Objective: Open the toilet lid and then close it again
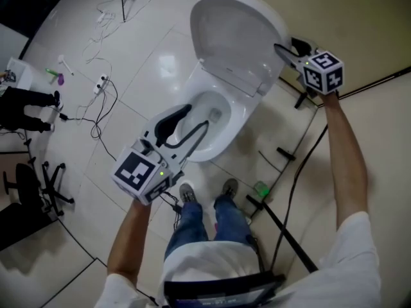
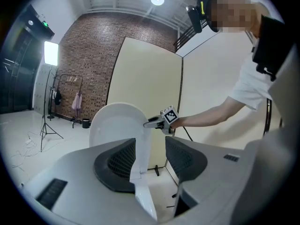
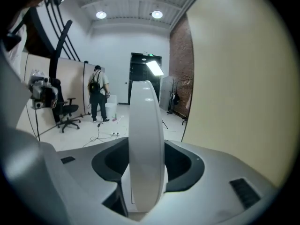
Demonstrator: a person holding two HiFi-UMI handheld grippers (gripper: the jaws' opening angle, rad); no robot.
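Right gripper view tells me most: the white, rounded plastic toilet lid (image 3: pixel 146 139) stands edge-on between the jaws of the right claw (image 3: pixel 147 172), and the pads look pressed onto it from both sides, so I read a clamp on its rim. In the head view the lid (image 1: pixel 234 34) is raised, upright at the back of the white ceramic toilet bowl (image 1: pixel 237 117) and close to the beige wall panel (image 1: pixel 359 24), with the right claw (image 1: pixel 286 51) biting its upper right edge.

The left claw (image 1: pixel 198 116) hangs over the front of the bowl with its jaws apart and nothing between them.

My judgement is that the opening is done and the lowering is what remains.

The worry is the grip. It is a small bite on a smooth, curved rim, and if the pads slide as the lid tips forward it will drop and slam. Pulling sideways instead of along the hinge's arc could strain the hinge. The left claw also sits in the lid's path, so I would clear it first. Loose dark cables (image 1: pixel 103 101) cross the floor at the left.
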